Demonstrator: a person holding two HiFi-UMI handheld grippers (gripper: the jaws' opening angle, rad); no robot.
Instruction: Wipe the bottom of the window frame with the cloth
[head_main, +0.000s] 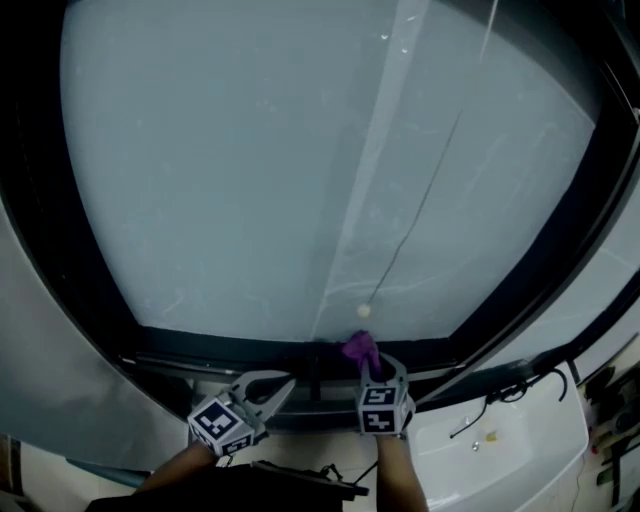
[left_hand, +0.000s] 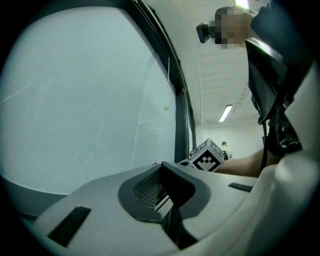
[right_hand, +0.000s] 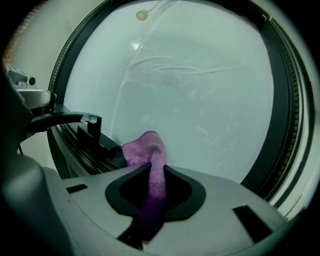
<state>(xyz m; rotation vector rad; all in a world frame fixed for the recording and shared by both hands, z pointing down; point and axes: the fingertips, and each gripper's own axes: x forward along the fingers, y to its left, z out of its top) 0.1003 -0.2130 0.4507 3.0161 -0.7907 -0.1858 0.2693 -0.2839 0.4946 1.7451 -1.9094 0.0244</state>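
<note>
One forearm (head_main: 400, 478) stretches forward, right tongs (head_main: 378, 364) pinching cloth (head_main: 358, 348) at frame (head_main: 230, 350).

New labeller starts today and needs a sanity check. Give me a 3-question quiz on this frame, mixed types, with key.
1. What is clamped in the right gripper?
A. a sponge
B. a purple cloth
C. nothing
2. True or false: the left gripper also grips the cloth.
3. Fill in: the cloth's free end is at the ___ of the window frame.

Key: 1 B; 2 false; 3 bottom.
</note>
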